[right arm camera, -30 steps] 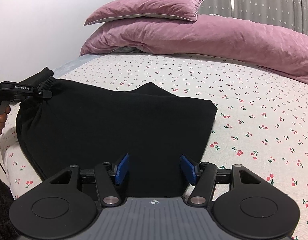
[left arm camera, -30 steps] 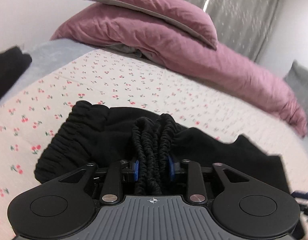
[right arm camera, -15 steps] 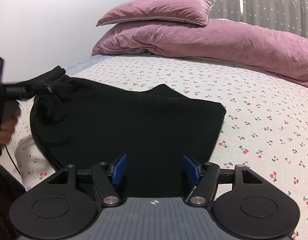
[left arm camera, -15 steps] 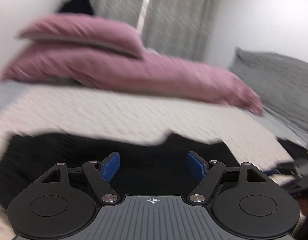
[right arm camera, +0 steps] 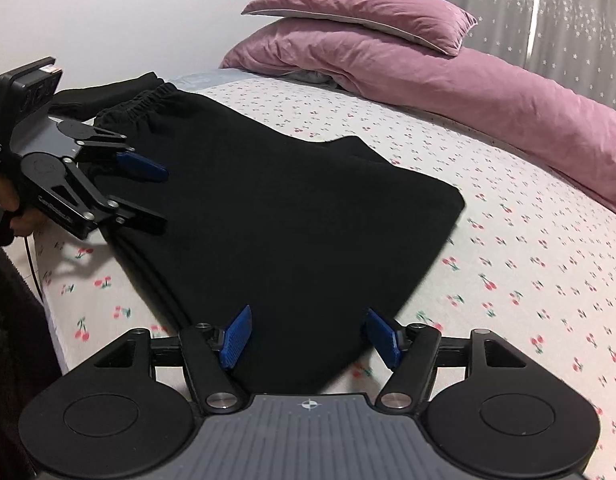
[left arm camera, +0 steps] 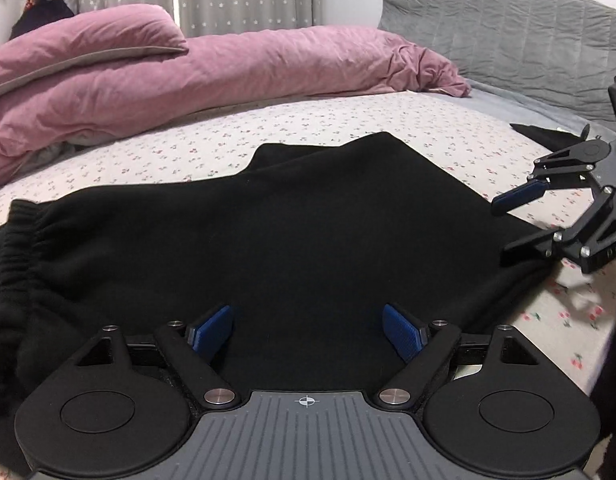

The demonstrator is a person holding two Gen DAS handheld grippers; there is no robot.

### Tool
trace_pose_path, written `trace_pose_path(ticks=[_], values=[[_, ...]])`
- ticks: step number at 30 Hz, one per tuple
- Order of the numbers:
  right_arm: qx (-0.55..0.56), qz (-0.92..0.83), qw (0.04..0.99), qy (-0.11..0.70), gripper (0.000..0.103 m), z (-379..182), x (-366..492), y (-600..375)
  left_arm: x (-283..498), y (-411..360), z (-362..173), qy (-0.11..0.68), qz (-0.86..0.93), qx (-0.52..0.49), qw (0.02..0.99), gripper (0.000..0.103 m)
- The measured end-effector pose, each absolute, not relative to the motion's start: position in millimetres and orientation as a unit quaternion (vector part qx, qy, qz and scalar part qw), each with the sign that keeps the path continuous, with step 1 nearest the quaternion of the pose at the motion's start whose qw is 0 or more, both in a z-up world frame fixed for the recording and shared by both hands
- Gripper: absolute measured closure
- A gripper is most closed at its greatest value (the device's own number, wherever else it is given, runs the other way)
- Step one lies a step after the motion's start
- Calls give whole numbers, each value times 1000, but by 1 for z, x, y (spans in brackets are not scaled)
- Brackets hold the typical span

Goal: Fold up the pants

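One folded pants, two pink pillows, one bed.

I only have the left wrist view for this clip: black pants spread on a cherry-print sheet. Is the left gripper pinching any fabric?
Observer: No. The right wrist view shows the left gripper above the black soft-fabric pants. Its jaws have just been opening, with no fabric pinched.
Reviewer: What lies past the waistband?
Observer: A second dark folded garment lies beside the gathered elastic waistband.
Reviewer: Is the holder visible?
Observer: Only a hand on the handle.
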State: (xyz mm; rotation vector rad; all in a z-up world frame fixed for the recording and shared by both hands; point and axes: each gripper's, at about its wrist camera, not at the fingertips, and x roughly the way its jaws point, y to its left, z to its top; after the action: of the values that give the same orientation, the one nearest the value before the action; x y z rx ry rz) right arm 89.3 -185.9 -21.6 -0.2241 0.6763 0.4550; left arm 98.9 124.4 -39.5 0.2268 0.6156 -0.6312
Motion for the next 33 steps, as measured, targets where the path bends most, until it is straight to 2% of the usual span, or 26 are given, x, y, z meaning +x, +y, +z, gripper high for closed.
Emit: trace_pose_path(ticks=[5,10,17,19,21,24,33], values=[[-66,210,914,342,33,-11,88,-213,94,128,-35,303,-299,91,900,17],[50,225,899,373,35,-6,94,-239,91,107,-30,283,-311,88,903,14],[180,251,838,450,53,-28,107,-252,80,66,-29,263,-359,93,891,13],[217,265,820,459,70,-33,111,-254,77,56,-31,264,-373,93,885,13],[258,269,800,470,77,-38,117,-257,76,47,-33,266,-387,93,878,13],[282,275,795,462,82,-34,118,-259,71,33,-36,266,-400,104,871,13],[320,303,789,428,83,-12,135,-250,47,-5,-35,221,-404,144,876,13]])
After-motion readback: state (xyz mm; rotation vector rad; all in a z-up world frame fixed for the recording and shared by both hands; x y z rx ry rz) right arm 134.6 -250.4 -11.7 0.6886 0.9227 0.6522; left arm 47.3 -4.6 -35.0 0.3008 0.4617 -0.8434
